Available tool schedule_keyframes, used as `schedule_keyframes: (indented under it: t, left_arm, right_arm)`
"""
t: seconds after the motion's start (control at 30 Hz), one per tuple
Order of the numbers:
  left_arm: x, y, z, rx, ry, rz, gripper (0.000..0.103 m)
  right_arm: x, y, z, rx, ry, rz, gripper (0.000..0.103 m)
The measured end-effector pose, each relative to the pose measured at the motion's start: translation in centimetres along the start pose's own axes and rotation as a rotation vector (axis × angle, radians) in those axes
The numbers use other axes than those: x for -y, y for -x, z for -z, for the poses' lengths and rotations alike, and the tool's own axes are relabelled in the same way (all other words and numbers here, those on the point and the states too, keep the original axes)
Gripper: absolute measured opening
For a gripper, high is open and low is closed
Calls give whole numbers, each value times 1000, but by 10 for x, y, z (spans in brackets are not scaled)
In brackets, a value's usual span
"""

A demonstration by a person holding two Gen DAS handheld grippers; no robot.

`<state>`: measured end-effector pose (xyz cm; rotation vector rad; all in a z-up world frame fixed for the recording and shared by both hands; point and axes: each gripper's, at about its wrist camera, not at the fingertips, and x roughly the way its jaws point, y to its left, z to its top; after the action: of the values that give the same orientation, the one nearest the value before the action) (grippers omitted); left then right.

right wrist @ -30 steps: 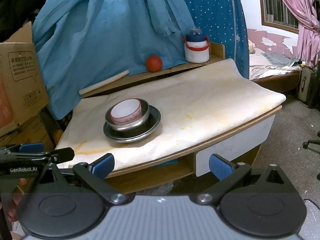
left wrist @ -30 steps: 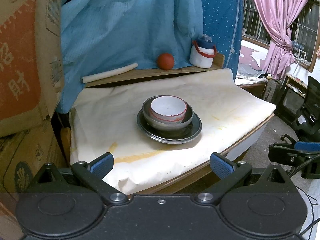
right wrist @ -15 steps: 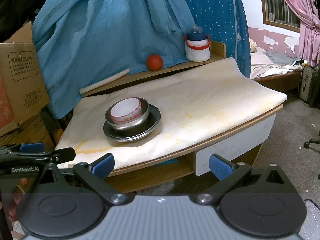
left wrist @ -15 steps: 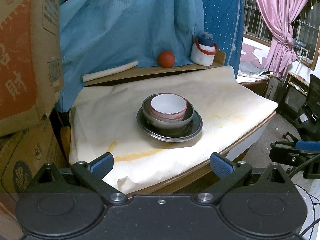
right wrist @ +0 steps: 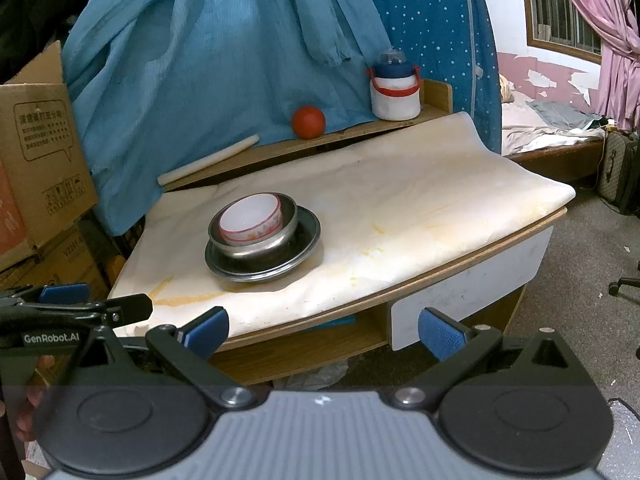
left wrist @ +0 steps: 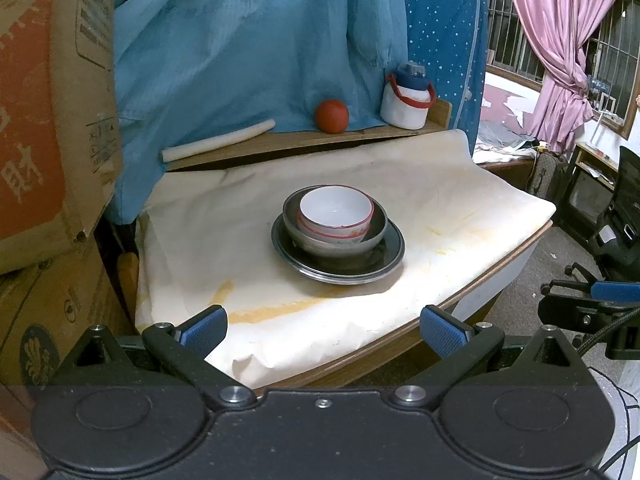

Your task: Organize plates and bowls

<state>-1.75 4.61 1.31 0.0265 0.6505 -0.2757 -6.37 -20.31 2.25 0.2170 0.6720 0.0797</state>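
You held your left gripper (left wrist: 323, 326) and right gripper (right wrist: 323, 330) wide apart, empty, low in frame. Mid-frame on the table (left wrist: 460, 216), a white bowl (left wrist: 335, 214) sat nested in a steel bowl (left wrist: 374, 236) on a steel plate (left wrist: 384, 262). Beyond, a red ball (left wrist: 331, 116).

From my right wrist camera I read "GenRobot.AI" in pale letters on the black body of the left gripper (right wrist: 64, 300) at the lower left. On the cardboard box (right wrist: 44, 148) at the left edge there is a printed speech-bubble panel of Chinese characters, too small for me to make out, with a row of handling symbols lower down. On the carton beneath (right wrist: 68, 258) I catch "V22", the rest unclear. From my left wrist camera, the orange-printed box (left wrist: 44, 120) carries a large pale character "财", and a side panel of fine print I cannot read.
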Motion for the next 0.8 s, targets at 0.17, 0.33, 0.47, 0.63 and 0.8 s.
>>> schedule_keyframes:
  t: [0.17,0.33,0.47,0.63,0.8]
  left_arm:
    - [-1,0,0,0,0,1,102]
    - [-1,-2,0,-4,2,1,102]
    - [-2,-4,-1,-6,8,-1,102]
    - [-2,-4,0,-6,9,-2,102]
    - [-3,-5,0,-6,11,-1,102]
  right_arm:
    - [1,-1,0,-4,3,-2,103]
    - [2,-3,0,-7,5,-3,103]
    - [3,-5,0,-10,11,-8,103]
    - [4,-6,-2,-12,17,-10,103]
    - [5,-7,-2,-15,22,-14,103]
